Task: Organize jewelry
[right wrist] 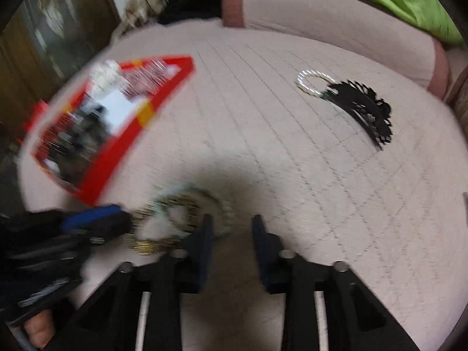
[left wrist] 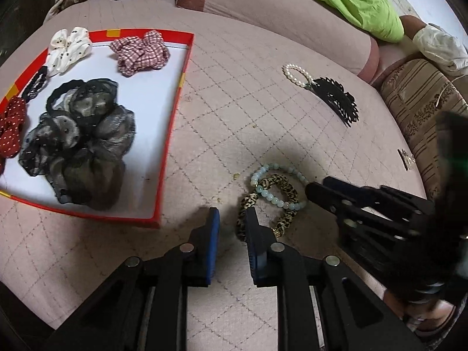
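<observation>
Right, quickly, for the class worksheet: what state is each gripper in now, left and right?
Left gripper: fingers slightly apart, holding nothing.
Right gripper: fingers slightly apart, holding nothing.

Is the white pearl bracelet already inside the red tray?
No, the pearl bracelet lies on the pink quilted cover beside a black hair clip, far from the red tray.

Red-rimmed tray (left wrist: pixel 172 134), white inside; red-checked scrunchie (left wrist: pixel 140 52); leopard-print band (left wrist: pixel 278 201); pale blue beads (left wrist: pixel 275 196); pink quilt (left wrist: pixel 234 102).
</observation>
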